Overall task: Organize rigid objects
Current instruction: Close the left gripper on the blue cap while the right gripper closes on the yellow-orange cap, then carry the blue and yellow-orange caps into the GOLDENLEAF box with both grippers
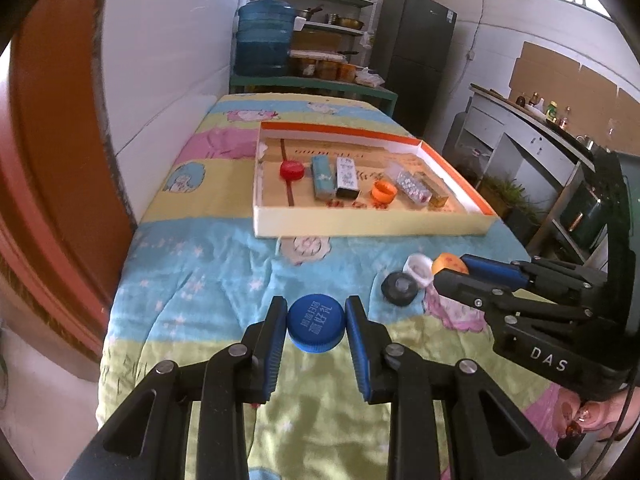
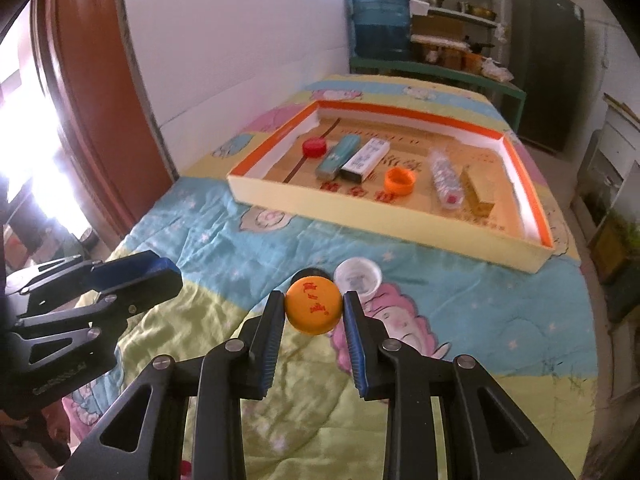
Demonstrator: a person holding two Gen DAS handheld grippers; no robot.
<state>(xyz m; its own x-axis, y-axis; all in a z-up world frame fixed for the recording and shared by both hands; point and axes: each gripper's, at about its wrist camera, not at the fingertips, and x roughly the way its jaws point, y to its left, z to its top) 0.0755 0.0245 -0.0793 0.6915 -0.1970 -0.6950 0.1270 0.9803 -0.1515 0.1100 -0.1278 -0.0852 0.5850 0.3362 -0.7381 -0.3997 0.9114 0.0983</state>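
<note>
Left wrist view shows the left gripper [image 1: 316, 328] with its fingers closed on a blue bottle cap [image 1: 315, 328], one pad against each side of it, above the bench that is covered with a cartoon quilt [image 1: 192, 264]. In the right wrist view the right gripper [image 2: 313, 312] pinches an orange ball [image 2: 314, 306] in the same way, the pads touching it on both sides.

The shallow cardboard tray [image 1: 372, 226] with the orange rim already holds a row of things: a red cap [image 1: 292, 169], a teal box [image 1: 322, 178], a white and black box [image 1: 347, 178], an orange cap [image 1: 384, 192], a clear blister pack [image 1: 412, 186] and a small gold box [image 1: 434, 196]. They lie side by side, a little apart from each other, so I judge that more than half of the sorting is done.

Outside the tray, on the quilt, remain a black round lid [image 1: 400, 288] and a white cup [image 1: 418, 268], which sit just beside each other near the right gripper. Whether the two held things are lifted clear of the quilt or resting on it I cannot tell, because the cameras look along the fingers.

What is left, as I judge it, is to carry the blue cap and the ball to the tray, then the black lid and the white cup. The ball may roll when set down.
</note>
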